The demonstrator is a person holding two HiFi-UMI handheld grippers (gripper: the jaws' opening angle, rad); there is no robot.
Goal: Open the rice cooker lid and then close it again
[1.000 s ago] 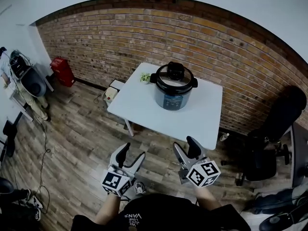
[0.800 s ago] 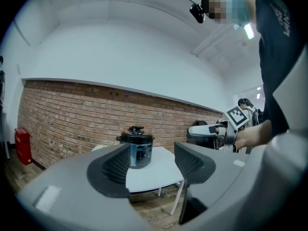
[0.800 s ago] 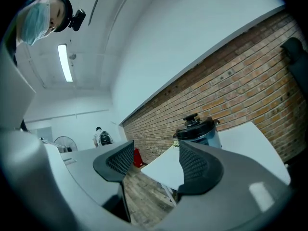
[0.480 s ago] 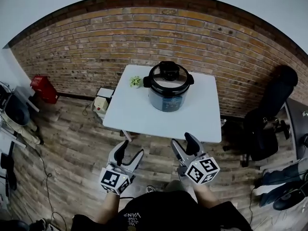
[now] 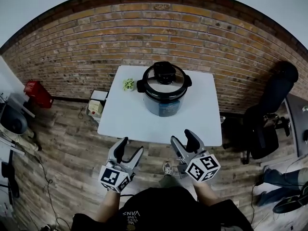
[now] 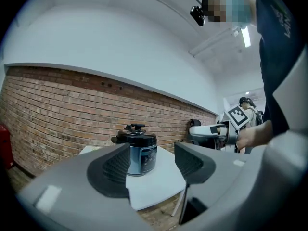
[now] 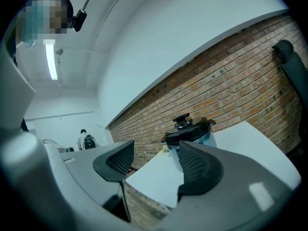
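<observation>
Red-brown bricks make up the wall (image 5: 159, 28) at the back of the room, and the floor (image 5: 62, 143) is made of wooden boards. A white worktop (image 5: 120, 121) stands against the wall. The rice cooker (image 5: 162, 97) sits on the back part of the worktop, close to the bricks. Its black lid (image 5: 163, 78) is down and shut, with a knob on top. A little green plant (image 5: 128, 84) stands just beside the cooker, on its left in the head view. A red box (image 5: 36, 93) is on the floor by the wall, and a black chair (image 5: 269, 124) is off to the other side. The person stands in front of the worktop and holds both tools out level, pointing at the cooker but well apart from it. The left tongs (image 5: 131, 147) are wide open with nothing in them. The right tongs (image 5: 183, 137) are wide open too and hold nothing. Each tool has a white cube (image 5: 202, 167) with black square marks on it. The person's black shirt (image 5: 154, 211) has white letters that read "VANS". The panel on the front of the cooker is too small to read.
</observation>
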